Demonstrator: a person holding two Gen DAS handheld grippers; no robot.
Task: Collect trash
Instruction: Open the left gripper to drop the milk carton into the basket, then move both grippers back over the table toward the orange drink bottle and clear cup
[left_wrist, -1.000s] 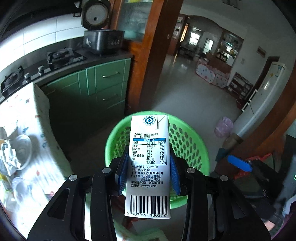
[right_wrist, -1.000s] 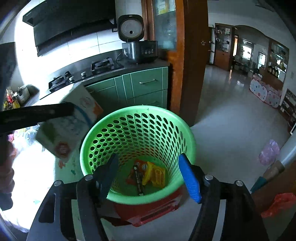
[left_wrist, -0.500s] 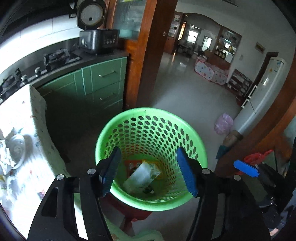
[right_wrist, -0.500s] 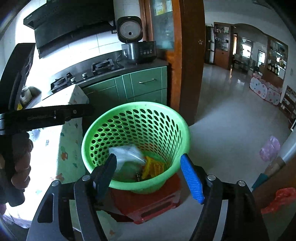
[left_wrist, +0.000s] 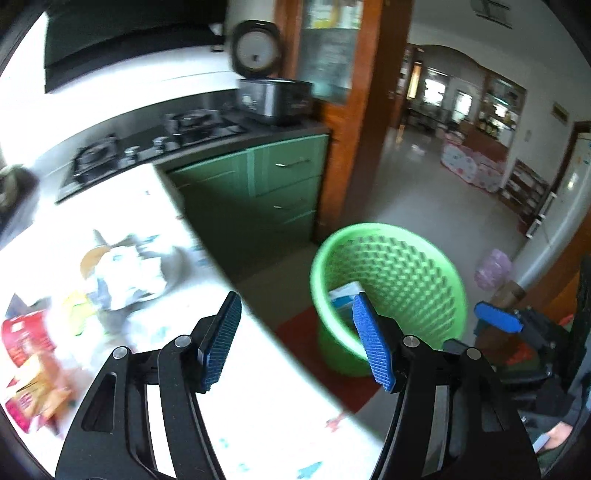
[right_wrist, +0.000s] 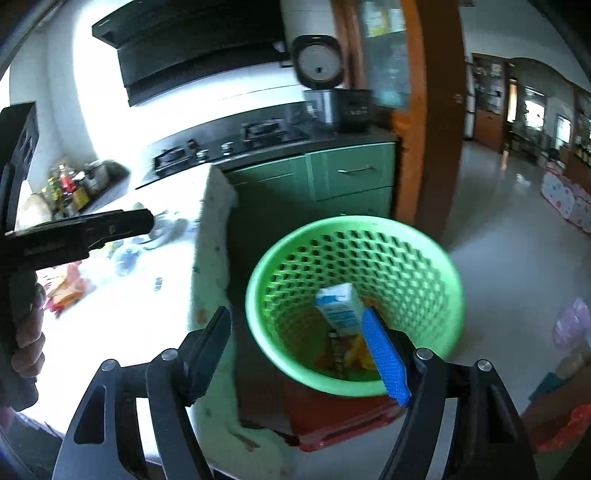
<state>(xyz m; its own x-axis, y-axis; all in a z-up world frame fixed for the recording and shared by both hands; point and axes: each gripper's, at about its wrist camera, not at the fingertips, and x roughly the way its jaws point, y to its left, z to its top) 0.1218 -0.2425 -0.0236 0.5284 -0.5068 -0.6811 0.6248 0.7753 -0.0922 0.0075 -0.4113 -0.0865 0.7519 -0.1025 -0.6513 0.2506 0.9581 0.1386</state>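
The green perforated trash basket (left_wrist: 406, 254) (right_wrist: 417, 243) stands on the floor beside the table. A white and blue milk carton (right_wrist: 340, 308) (left_wrist: 345, 291) lies tilted inside it on yellow and orange wrappers (right_wrist: 356, 354). My left gripper (left_wrist: 297, 338) is open and empty, over the table's edge. My right gripper (right_wrist: 303, 350) is open and empty, above the basket's near left rim. Loose trash lies on the table: a crumpled white wrapper (left_wrist: 129, 273) and red and orange packets (left_wrist: 26, 354) (right_wrist: 64, 288). The left gripper shows in the right wrist view (right_wrist: 77, 230).
The table has a white patterned cloth (left_wrist: 258, 406) (right_wrist: 122, 325). Green cabinets (left_wrist: 280, 184), a gas hob (left_wrist: 155, 144) and a rice cooker (left_wrist: 266, 85) stand behind. A red object (right_wrist: 332, 417) sits under the basket. A pink bag (left_wrist: 493, 267) lies on the floor.
My left gripper opened and dropped the milk carton into the basket, then swung left toward the table. The right gripper shifted left; the carton came to rest in the basket.
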